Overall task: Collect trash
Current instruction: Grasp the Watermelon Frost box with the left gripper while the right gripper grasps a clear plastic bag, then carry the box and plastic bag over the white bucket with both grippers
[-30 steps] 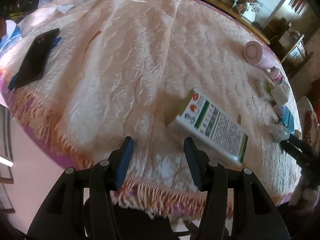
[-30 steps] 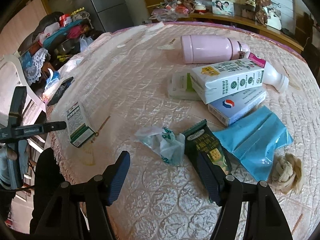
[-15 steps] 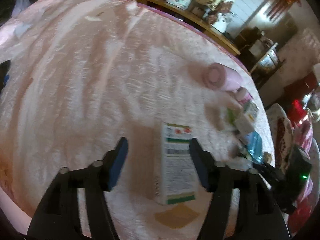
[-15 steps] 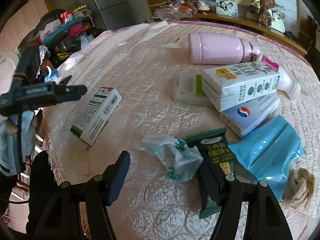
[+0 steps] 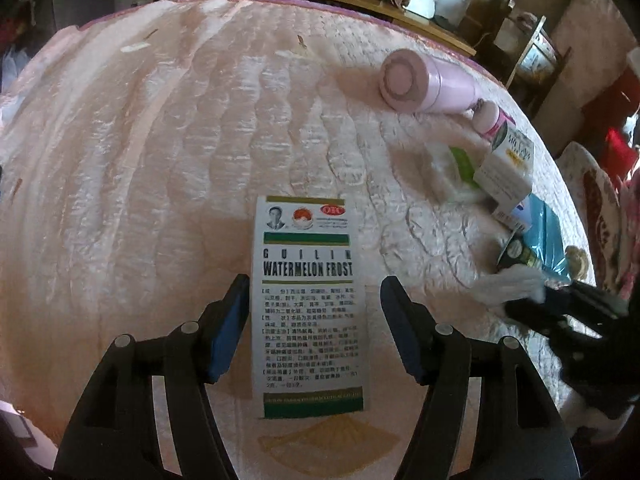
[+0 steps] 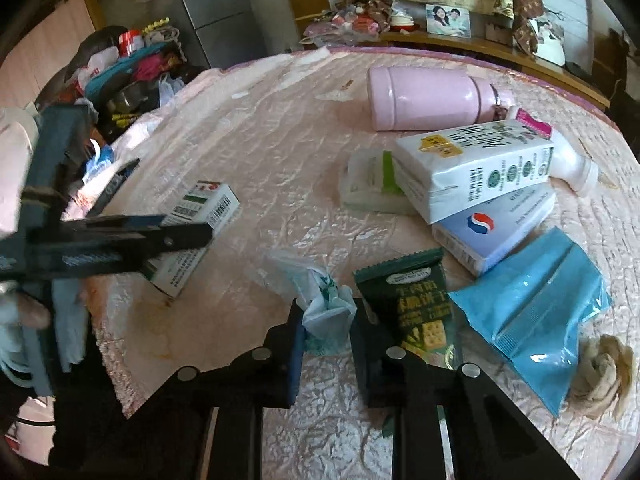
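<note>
Pink quilted tabletop (image 5: 168, 152) carries your box (image 5: 308, 304), lying between your left gripper (image 5: 314, 328)'s closing fingers, untouched. Your right gripper (image 6: 326, 332) pinches the crumpled bag (image 6: 326, 312) beside a green wrapper (image 6: 416, 300).

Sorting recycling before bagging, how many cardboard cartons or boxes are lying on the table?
3: the medicine box under the left hand-held gripper; the milk carton beside the pink flask, atop the white-blue box. Others may be hidden.

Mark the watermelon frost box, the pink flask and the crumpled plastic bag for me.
watermelon frost box (image 5: 308, 300), left wrist view, middle of its printed top face.
pink flask (image 6: 424, 96), right wrist view, middle of its body, lying on its side.
crumpled plastic bag (image 6: 326, 312), right wrist view, the bunched part between the right gripper's pads.
</note>
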`<control>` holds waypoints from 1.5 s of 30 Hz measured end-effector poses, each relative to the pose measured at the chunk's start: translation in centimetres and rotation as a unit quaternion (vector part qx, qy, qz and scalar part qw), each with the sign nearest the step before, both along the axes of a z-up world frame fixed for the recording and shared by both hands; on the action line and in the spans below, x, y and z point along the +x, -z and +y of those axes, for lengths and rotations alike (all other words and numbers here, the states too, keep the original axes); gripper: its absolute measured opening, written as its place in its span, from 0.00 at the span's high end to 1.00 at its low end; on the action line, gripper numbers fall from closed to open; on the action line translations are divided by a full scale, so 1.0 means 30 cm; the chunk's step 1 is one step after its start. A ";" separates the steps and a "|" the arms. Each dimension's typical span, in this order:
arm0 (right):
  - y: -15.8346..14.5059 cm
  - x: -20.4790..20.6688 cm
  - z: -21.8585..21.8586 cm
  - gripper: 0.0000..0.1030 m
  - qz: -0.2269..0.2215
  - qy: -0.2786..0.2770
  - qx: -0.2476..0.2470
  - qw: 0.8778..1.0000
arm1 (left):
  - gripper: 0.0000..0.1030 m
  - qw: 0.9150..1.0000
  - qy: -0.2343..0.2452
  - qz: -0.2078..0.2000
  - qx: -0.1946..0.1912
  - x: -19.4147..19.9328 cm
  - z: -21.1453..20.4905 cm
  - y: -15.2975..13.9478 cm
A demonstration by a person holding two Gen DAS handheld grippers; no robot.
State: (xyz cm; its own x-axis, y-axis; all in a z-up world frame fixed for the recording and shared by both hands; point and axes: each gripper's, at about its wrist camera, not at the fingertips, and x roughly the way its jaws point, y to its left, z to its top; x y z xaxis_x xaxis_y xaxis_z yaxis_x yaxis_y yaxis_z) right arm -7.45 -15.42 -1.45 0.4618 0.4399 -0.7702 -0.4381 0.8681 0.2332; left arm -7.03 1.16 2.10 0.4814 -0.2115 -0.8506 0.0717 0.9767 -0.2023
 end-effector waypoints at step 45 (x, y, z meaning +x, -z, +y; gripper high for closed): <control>-0.150 -0.516 -1.252 0.81 -0.017 0.349 0.004 0.937 | 0.51 0.948 0.313 -0.053 -0.027 -0.184 -1.293 -0.258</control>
